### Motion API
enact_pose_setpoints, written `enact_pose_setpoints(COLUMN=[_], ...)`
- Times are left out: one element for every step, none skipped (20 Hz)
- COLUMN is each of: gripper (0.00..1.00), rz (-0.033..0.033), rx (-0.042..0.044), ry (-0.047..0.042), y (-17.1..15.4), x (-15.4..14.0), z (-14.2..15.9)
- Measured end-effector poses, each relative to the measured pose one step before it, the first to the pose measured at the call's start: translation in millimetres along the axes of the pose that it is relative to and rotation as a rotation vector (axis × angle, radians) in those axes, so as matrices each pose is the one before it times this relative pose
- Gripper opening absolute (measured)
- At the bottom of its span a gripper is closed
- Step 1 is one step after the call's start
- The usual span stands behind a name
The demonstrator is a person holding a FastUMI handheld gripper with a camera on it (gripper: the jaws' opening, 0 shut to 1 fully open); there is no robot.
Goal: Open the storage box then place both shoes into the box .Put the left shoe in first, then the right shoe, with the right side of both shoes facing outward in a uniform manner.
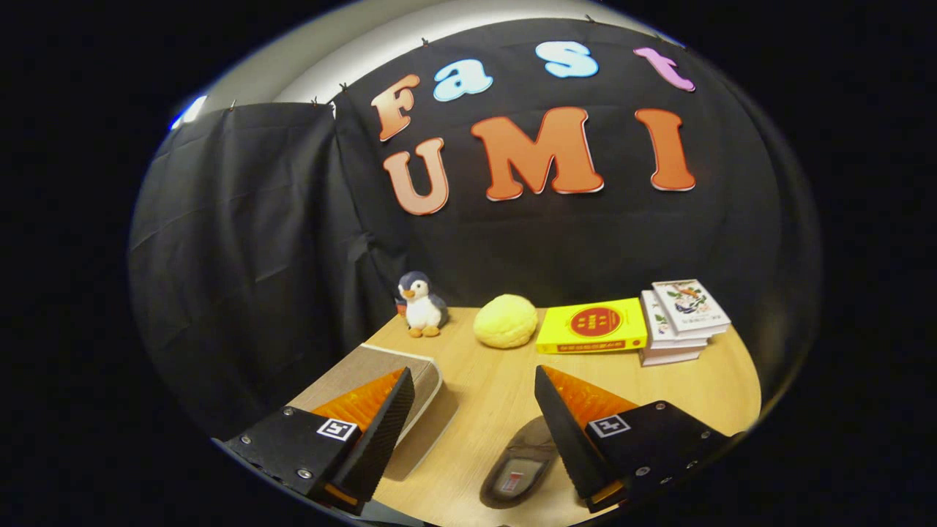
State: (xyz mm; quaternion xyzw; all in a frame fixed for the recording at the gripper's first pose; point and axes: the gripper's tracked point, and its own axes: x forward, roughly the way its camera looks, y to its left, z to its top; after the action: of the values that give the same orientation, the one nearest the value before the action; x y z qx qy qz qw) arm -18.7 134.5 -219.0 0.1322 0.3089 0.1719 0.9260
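- The gripper (474, 388) hangs above a wooden table (681, 395), fingers spread wide, holding nothing.
- The closed storage box (421, 388) lies under the left finger.
- One shoe (516, 468) lies right of the box, between the fingers.

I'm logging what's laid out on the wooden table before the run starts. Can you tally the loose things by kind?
Plush penguin toy: 1
Round yellow bun-shaped ball: 1
Flat yellow box with red circle: 1
White books in a stack: 3, as far as I can tell
Tan storage box, lid shut: 1
Grey-brown shoe: 1
Total: 8
The open gripper holds nothing.
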Motion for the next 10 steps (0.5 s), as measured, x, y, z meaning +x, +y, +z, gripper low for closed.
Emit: enact_pose_setpoints(gripper=[0.99,0.99,0.99,0.99,1.0,1.0,1.0,1.0,0.99,1.0], rz=[0.02162,0.01661,0.02048,0.02905,0.0317,0.035,0.03123,0.03144,0.02572,0.02369], rx=[0.00362,0.00181,0.00439,0.01059,0.01456,0.01569,0.01592,0.01618,0.01871,0.02307], ry=[0.04209,0.02544,0.02356,0.02466,0.02743,0.02533,0.02461,0.02682,0.0277,0.03132], y=[5.12,2.44,3.87,6.47,6.29,6.19,6.2,5.13,2.42,0.6], x=[5.45,4.25,4.57,4.54,5.93,5.66,4.62,4.71,7.44,8.18], z=[-11.76,-8.6,-6.86,-7.88,-8.42,-7.77,-6.76,-7.72,-7.53,-8.42])
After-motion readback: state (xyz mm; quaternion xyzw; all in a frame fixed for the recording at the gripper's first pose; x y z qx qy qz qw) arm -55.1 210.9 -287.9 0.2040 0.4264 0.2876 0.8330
